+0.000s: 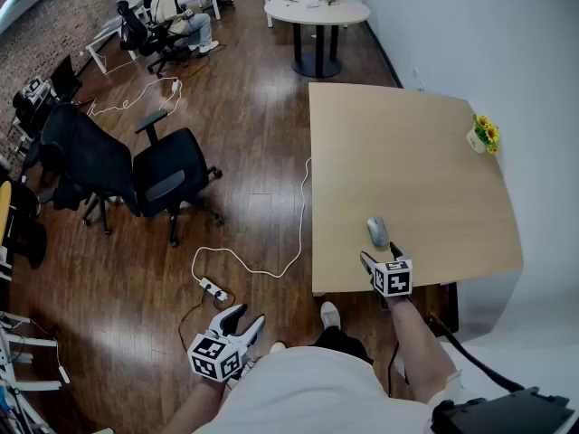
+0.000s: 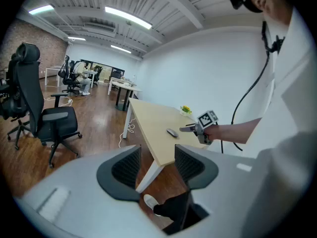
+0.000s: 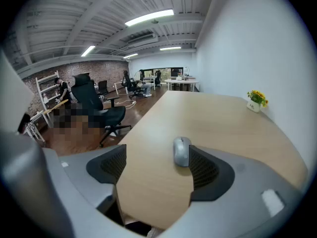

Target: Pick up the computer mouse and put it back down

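A grey computer mouse point(image 1: 377, 231) lies on the light wooden table point(image 1: 425, 152) near its front left corner. My right gripper point(image 1: 380, 256) hovers just behind it, open and tilted down. In the right gripper view the mouse point(image 3: 182, 151) sits by the tip of the right finger point(image 3: 205, 170), far from the left finger; nothing presses on it. My left gripper point(image 1: 244, 317) hangs open and empty over the floor, left of the table. In the left gripper view, beyond my open left gripper point(image 2: 157, 165), I see the mouse point(image 2: 172, 132) and the right gripper point(image 2: 190, 128).
A small pot of yellow flowers point(image 1: 482, 136) stands at the table's far right edge by the wall. Black office chairs point(image 1: 167, 183) stand on the wood floor to the left. A white power strip with cable point(image 1: 213, 287) lies near the table leg. A round table point(image 1: 317, 12) is at the back.
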Action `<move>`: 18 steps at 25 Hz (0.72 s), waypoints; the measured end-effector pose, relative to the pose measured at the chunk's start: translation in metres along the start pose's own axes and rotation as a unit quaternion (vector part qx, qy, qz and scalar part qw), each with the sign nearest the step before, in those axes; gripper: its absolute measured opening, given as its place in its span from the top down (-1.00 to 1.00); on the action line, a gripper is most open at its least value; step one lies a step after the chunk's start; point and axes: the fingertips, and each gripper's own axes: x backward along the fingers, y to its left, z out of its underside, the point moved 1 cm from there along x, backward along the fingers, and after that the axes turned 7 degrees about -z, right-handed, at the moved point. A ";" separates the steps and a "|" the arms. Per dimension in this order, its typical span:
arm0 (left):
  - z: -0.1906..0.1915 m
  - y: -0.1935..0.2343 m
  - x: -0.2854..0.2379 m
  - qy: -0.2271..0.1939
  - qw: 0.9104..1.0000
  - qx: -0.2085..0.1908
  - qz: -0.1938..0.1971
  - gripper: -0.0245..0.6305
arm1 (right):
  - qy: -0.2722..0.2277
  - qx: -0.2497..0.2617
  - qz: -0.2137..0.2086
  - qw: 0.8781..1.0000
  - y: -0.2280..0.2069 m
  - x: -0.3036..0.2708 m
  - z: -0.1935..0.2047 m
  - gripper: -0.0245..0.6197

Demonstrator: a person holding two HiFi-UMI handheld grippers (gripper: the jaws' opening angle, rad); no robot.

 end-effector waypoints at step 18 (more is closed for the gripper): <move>-0.035 -0.044 -0.104 0.004 0.994 0.042 -0.098 0.33 | 0.067 0.008 -0.002 0.998 -0.135 -0.137 0.019 0.01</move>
